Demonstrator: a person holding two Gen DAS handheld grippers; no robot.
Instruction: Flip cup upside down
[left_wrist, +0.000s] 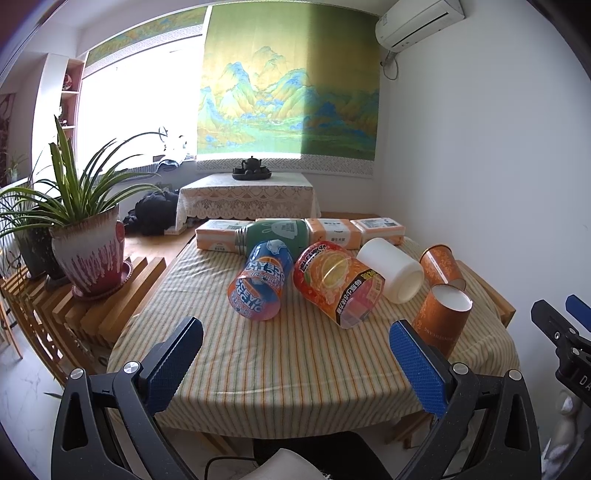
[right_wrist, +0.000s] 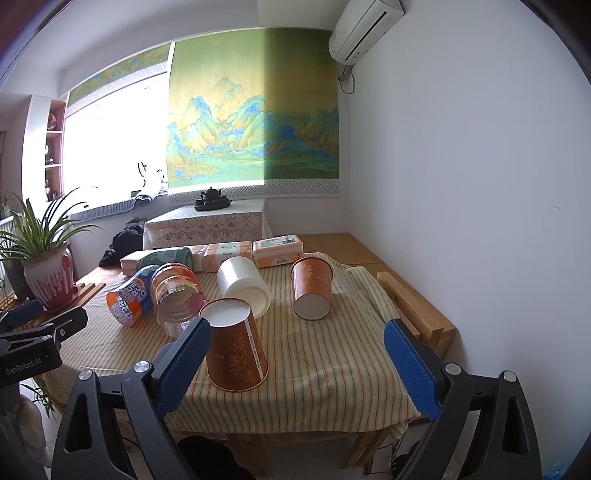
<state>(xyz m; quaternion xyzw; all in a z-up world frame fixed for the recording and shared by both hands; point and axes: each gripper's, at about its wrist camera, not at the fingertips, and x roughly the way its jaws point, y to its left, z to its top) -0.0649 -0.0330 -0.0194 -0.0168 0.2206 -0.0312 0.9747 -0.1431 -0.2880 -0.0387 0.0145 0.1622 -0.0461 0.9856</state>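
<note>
Orange paper cup (right_wrist: 236, 345) stands near the front edge of the striped tablecloth (right_wrist: 332, 354), already mouth-down, its white base facing up. A second orange paper cup (right_wrist: 311, 288) lies tipped on its side farther back and to the right, its axis pointing roughly toward me. I judge this far one, or the white cup (right_wrist: 243, 286) lying left of it, as still to be flipped.

My right gripper (right_wrist: 295, 365) hovers over the near edge, fingers spread wide and holding nothing. The upturned cup sits just beside its left finger (right_wrist: 181, 363); the tipped orange cup lies ahead, between the fingers' lines but well apart.

My left gripper (left_wrist: 295, 365) is also spread wide and empty, facing two printed plastic cups (left_wrist: 258, 284) lying on their sides. The right hand looks nearer to the tipped orange cup.
</note>
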